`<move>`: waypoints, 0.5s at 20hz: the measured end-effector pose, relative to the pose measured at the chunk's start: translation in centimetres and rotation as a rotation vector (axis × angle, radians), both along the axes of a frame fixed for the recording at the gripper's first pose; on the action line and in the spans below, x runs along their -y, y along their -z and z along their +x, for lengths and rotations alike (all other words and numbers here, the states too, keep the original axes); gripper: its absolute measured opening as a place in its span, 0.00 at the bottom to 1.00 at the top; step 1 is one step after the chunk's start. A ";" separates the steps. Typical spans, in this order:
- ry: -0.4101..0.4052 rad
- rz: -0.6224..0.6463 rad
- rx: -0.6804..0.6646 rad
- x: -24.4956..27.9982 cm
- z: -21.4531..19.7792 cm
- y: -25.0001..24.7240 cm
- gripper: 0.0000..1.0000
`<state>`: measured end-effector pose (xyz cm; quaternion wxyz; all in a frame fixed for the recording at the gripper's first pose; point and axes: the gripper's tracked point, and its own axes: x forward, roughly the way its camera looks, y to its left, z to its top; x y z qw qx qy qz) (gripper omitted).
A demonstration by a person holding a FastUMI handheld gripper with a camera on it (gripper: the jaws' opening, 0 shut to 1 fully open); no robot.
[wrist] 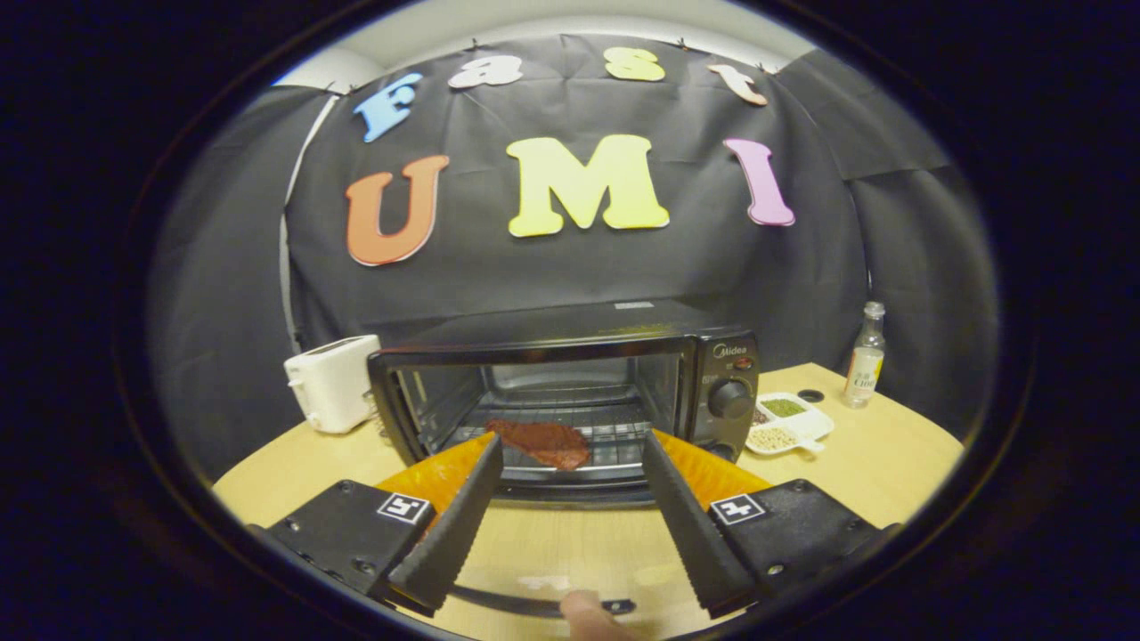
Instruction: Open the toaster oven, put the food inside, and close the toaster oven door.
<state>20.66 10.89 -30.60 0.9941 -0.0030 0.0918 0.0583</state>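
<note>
toaster oven point(570, 392) open w/ food point(550, 442) inside, fingers point(450, 525) apart.

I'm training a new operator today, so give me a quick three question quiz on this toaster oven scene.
1. True or false: the meat lies on the rack inside the toaster oven.
2. What stands right beside the oven, opposite its knob? A) bottle B) white toaster C) divided dish
3. The tongs are ____, holding nothing.

Key:
1. True.
2. B, the white toaster; the bottle and divided dish are on the knob side.
3. Open.
</note>
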 end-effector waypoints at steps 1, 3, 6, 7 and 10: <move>0.007 -0.005 -0.020 0.1 -1.4 1.0 1.00; 0.014 -0.016 -0.076 0.0 -4.1 3.0 1.00; 0.012 -0.036 -0.121 -0.7 -7.0 5.2 1.00; 0.016 -0.055 -0.141 -0.7 -7.5 6.3 1.00; 0.010 -0.061 -0.208 -1.4 -8.2 8.7 1.00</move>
